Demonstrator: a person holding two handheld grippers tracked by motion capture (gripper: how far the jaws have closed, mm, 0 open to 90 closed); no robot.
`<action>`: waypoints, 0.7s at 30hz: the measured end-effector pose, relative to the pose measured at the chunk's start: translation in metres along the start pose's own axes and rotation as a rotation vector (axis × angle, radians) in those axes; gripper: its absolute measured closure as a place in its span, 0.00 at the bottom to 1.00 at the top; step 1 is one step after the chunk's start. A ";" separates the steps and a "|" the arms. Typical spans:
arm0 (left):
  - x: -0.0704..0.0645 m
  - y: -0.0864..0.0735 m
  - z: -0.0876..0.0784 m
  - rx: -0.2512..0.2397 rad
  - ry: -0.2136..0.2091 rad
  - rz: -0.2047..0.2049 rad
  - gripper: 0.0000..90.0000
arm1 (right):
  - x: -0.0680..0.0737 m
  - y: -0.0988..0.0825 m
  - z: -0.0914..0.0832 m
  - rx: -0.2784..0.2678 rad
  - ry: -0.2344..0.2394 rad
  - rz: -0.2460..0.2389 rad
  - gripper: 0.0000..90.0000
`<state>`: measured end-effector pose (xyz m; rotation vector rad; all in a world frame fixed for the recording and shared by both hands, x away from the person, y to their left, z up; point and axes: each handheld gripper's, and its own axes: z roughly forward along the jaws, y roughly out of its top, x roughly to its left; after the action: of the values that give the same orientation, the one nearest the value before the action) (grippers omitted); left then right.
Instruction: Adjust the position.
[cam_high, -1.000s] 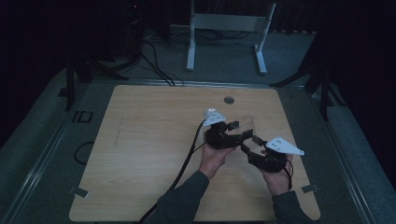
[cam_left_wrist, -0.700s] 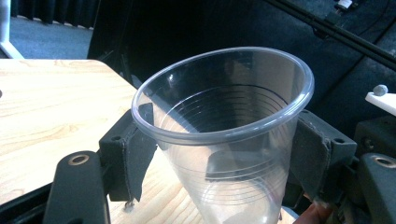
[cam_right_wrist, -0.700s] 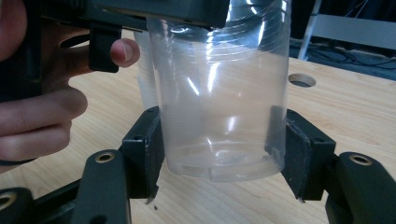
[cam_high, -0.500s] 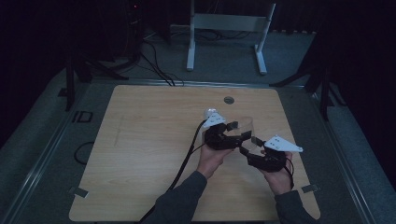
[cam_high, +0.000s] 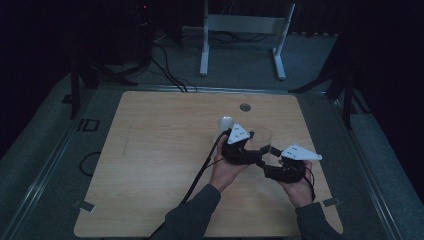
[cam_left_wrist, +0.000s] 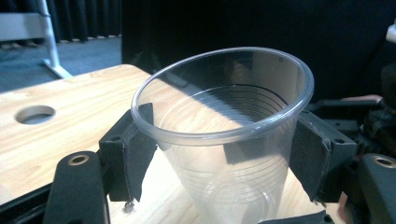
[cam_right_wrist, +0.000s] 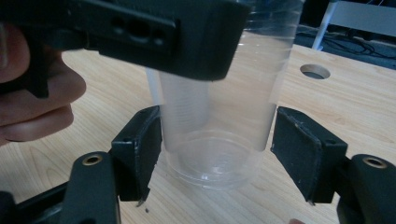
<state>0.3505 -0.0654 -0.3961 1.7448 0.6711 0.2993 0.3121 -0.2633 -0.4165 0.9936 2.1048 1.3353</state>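
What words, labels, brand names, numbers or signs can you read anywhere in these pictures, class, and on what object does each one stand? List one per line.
None can be read in any view.
The clear plastic cup bears only moulded ridges, no print.
The black tongs, left and right, carry no legible marking.
The wooden table has a plain round hole, no lettering.
A dark mark on the floor beside the table is too small and dim to read.

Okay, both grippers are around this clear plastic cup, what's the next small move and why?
Probably close the right gripper on the cup's base. Its jaws straddle the bottom, the far one still apart, while the left gripper brackets the cup under the rim. A firm low hold would steady it.
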 end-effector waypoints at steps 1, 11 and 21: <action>-0.001 0.000 0.000 0.004 0.005 0.014 0.31 | 0.000 -0.001 0.001 0.004 0.001 0.004 0.37; -0.002 0.000 0.001 0.005 -0.007 0.010 0.31 | 0.001 -0.003 0.007 0.004 0.001 0.009 0.44; -0.001 0.001 0.001 -0.017 -0.021 -0.039 0.29 | 0.002 -0.003 0.007 -0.011 -0.008 0.021 0.46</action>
<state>0.3503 -0.0667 -0.3957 1.7141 0.6847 0.2588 0.3144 -0.2584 -0.4226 1.0168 2.0849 1.3495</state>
